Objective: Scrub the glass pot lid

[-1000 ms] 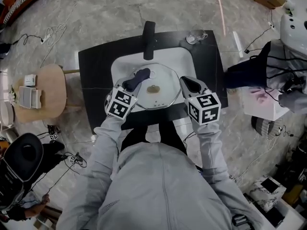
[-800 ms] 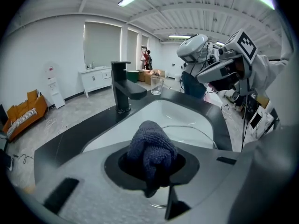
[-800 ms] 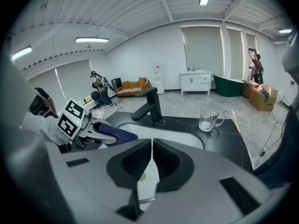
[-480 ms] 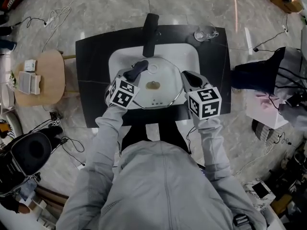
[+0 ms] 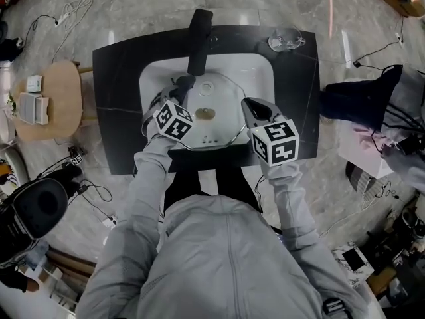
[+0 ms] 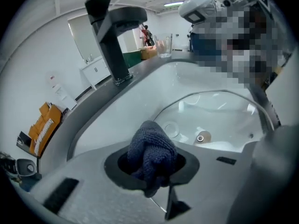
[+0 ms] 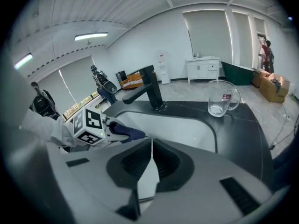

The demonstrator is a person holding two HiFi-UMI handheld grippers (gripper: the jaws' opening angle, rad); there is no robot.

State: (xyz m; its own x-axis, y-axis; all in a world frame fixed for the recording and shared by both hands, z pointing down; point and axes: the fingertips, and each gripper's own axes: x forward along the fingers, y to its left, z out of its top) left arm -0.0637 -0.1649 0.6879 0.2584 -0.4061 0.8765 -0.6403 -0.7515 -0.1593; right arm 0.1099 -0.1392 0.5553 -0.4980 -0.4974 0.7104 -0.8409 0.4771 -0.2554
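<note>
My right gripper (image 7: 150, 164) is nearest, jaws pinched narrow on the near-right rim of the glass pot lid (image 5: 220, 130); the pane shows edge-on between them. The lid sits over the white sink (image 5: 255, 72), its knob (image 5: 206, 113) about the middle. My left gripper (image 6: 150, 166) is at the lid's far-left edge, jaws closed on a bunched dark blue cloth (image 6: 152, 146) that sticks out past the tips.

To do the step well, I judge I should:
- keep the right clamp firm so the lid doesn't swivel or slip on wet glass;
- press the cloth flat and sweep around the knob and out to the rim;
- push lightly, since only one edge is held.

Farther off are the black faucet (image 5: 199, 32) and, far right on the dark counter, a glass mug (image 5: 285, 40).

Hard to make out:
- whether the cloth actually touches the glass;
- whether the lid's far rim rests on the basin;
- any dirt on the glass;
- the near rim, hidden by my gripper bodies.
</note>
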